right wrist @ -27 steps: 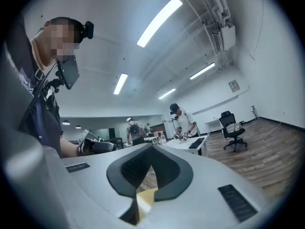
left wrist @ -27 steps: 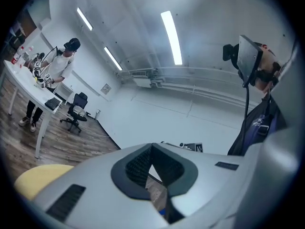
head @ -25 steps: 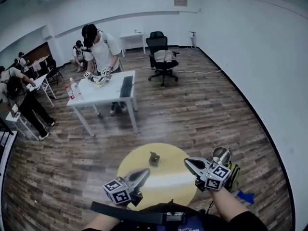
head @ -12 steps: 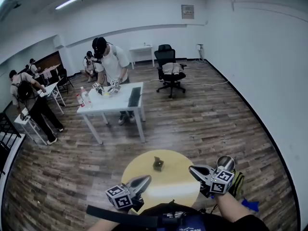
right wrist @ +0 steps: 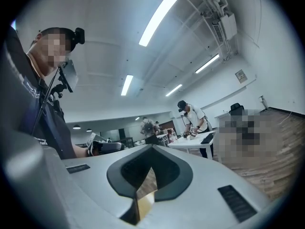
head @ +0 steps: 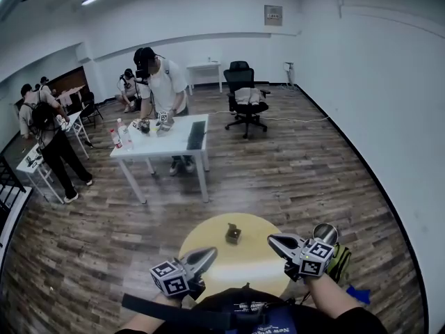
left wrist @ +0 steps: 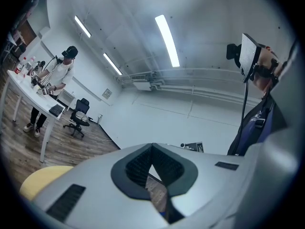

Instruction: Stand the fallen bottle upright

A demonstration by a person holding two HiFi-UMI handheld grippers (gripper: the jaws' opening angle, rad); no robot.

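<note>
Held the left gripper [head: 211, 252] and the right gripper [head: 272, 239] over the near side of the round yellow table [head: 243, 263], both tilted upward. Found the fingers of each pressed together, with nothing between them. Saw the bottle [head: 233, 234], small and dark, on the table beyond both tips, roughly between them, apart from all fingers. Could not tell whether lying or standing.

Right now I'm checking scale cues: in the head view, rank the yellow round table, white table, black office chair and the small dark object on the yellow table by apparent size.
Largest: yellow round table and white table, too alike to rank; the yellow one is nearer.
Then: black office chair.
Smallest: small dark object.
</note>
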